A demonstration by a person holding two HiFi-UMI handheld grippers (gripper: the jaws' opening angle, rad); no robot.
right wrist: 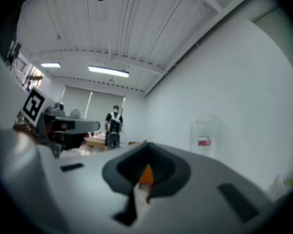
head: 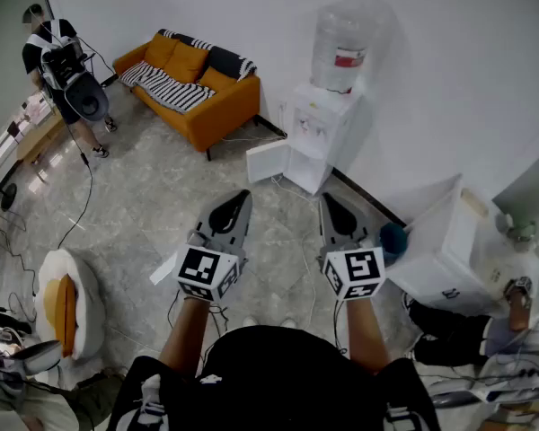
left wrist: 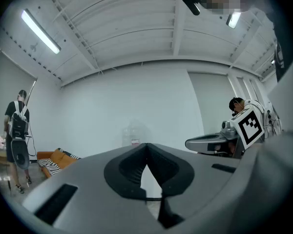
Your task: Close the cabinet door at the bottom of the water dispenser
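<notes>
The white water dispenser [head: 326, 133] stands against the far wall with a clear bottle [head: 343, 41] on top. Its bottom cabinet door [head: 267, 162] hangs open, swung out to the left. Both grippers are held level in front of me, a good way short of the dispenser and touching nothing. My left gripper [head: 242, 197] is shut and empty, pointing toward the open door. My right gripper [head: 327, 201] also looks shut with nothing in it. In the left gripper view the jaws [left wrist: 146, 147] meet below the faint bottle [left wrist: 133, 133]. The right gripper view has the bottle [right wrist: 205, 133] to the right of the jaws [right wrist: 146, 148].
An orange sofa [head: 194, 86] stands left of the dispenser. A person [head: 65, 72] with equipment stands at the far left. A white box [head: 449, 251] and clutter sit at the right. Cables trail over the tiled floor [head: 153, 214], and a cushioned seat [head: 67, 305] is at lower left.
</notes>
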